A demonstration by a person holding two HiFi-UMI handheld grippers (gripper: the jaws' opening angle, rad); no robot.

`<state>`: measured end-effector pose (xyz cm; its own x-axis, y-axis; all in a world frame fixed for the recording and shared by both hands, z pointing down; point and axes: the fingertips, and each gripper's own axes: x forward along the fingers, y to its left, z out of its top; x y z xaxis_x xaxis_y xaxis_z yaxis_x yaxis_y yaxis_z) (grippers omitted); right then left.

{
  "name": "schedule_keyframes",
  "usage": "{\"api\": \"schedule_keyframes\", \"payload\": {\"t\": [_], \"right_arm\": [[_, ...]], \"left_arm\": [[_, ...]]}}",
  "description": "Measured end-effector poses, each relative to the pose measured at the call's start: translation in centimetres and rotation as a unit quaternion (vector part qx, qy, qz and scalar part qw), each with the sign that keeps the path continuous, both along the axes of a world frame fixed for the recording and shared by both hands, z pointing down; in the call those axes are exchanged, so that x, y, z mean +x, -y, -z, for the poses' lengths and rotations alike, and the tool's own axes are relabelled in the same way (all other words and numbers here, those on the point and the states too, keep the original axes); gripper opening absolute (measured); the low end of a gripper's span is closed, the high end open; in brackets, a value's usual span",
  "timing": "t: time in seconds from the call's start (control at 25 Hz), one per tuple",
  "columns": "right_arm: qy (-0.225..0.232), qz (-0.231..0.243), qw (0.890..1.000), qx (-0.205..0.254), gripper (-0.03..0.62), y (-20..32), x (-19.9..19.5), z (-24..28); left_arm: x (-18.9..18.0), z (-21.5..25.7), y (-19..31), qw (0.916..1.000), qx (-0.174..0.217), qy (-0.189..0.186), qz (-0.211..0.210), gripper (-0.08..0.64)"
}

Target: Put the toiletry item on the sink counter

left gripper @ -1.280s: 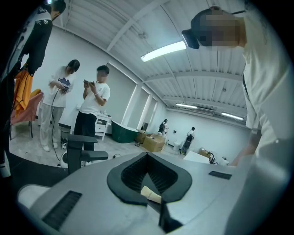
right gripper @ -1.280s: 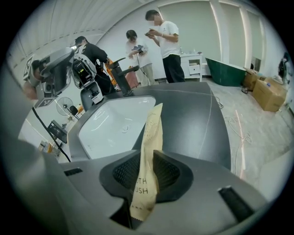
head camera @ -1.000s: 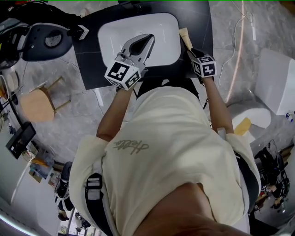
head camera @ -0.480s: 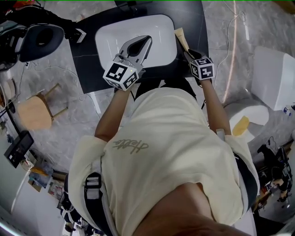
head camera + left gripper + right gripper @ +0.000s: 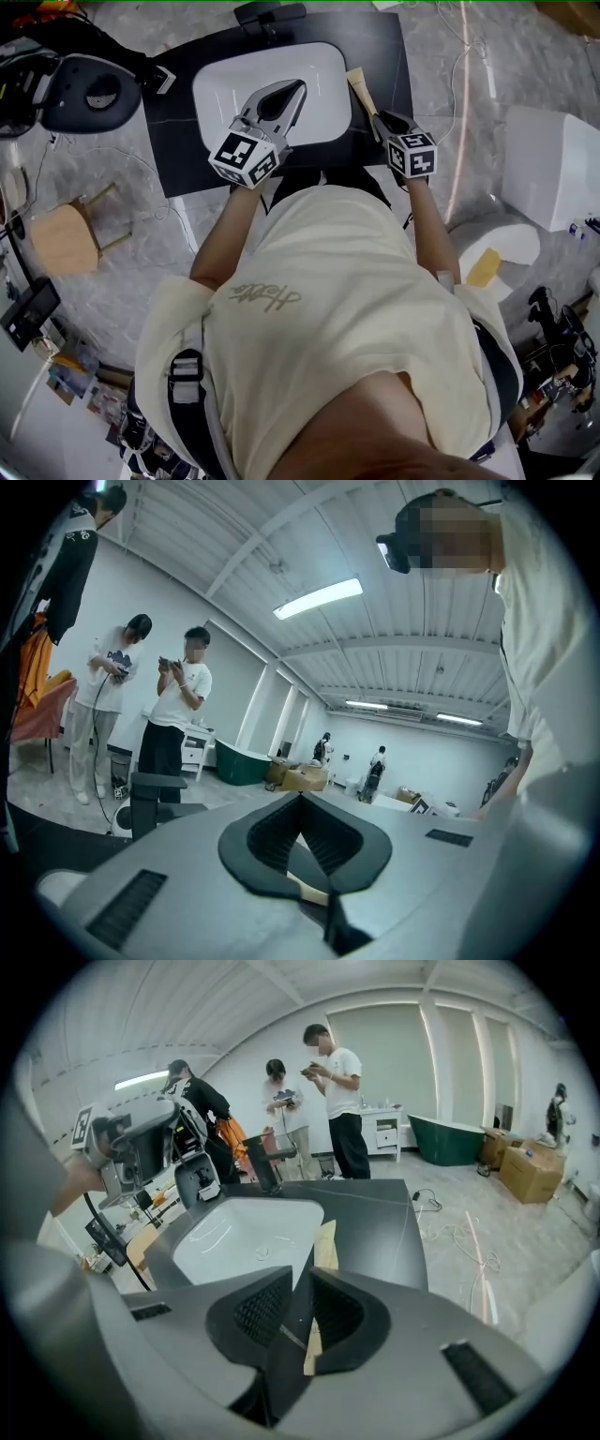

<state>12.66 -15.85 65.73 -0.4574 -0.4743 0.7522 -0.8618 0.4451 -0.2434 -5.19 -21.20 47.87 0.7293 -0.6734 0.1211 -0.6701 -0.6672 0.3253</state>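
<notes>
Toiletry item (image 5: 360,89) shifted slightly; right tongs (image 5: 380,115) clamp it beside basin (image 5: 225,80)

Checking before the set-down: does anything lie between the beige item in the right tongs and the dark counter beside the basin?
Nothing visible does. The beige item, gripped by the right tongs, lies over bare dark counter right of the basin; the left tongs stand apart, over the basin.
</notes>
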Motion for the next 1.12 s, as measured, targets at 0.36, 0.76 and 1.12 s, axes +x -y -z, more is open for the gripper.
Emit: {"api": "schedule_keyframes", "payload": {"t": [0.36, 0.76, 1.12], "right_arm": [[-0.001, 0.024, 0.998, 0.054, -0.003, -1.0, 0.0, 4.2], [0.003, 0.055, 0.989, 0.140, -0.005, -0.1, -0.5, 11.4], [0.003, 0.066, 0.974, 0.218, -0.005, 1.8, -1.3, 17.4]], "left_arm": [[-0.8, 1.7, -1.0, 0.9996, 0.023, 0.009, 0.013, 0.003], [-0.6, 3.6, -1.2, 0.9986, 0.047, 0.006, 0.024, 0.003], [-0.6, 6.9, -1.6, 0.9961, 0.081, -0.007, 0.034, 0.003]]}}
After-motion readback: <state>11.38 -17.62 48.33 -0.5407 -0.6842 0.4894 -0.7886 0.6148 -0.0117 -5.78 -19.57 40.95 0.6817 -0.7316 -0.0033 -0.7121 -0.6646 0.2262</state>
